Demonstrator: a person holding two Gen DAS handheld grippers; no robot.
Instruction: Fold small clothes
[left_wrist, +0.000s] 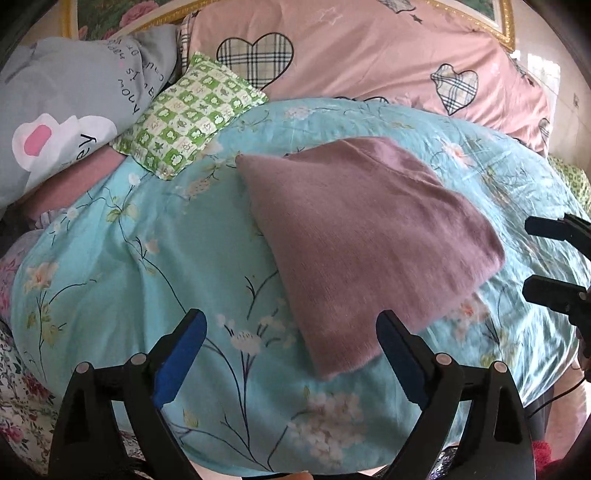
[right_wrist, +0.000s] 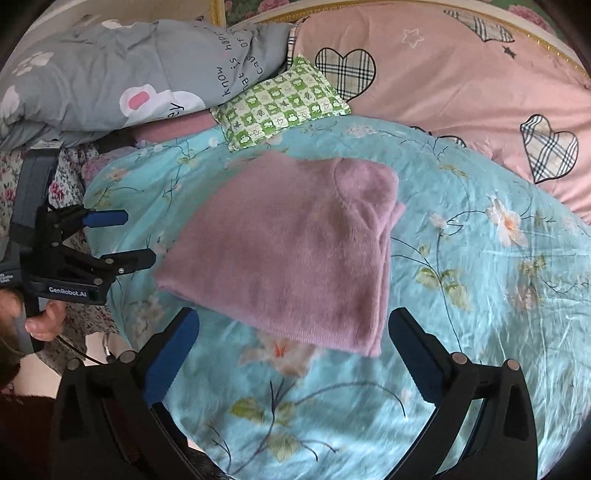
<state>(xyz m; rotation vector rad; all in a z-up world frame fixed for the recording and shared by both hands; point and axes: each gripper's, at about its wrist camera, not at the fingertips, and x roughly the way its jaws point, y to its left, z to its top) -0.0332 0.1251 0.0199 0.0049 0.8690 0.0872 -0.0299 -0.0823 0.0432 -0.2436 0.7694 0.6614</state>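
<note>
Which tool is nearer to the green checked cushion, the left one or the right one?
Left. The left tool is on the green checked cushion's side of the folded mauve garment; the right tool is beyond the garment's opposite edge, farther away.

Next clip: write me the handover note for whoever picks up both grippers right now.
Left gripper: jaws wide open, nothing between them, just short of the garment's near edge.
Right gripper: jaws wide open, empty, also near that edge.
Purple fleece garment: lies folded into a compact rectangle on the turquoise floral quilt, touched by neither gripper.
Done: this piece looks folded and released.
Left: perhaps tidy the layered right-hand edge; no other unfolded small clothes are clearly in view.
</note>
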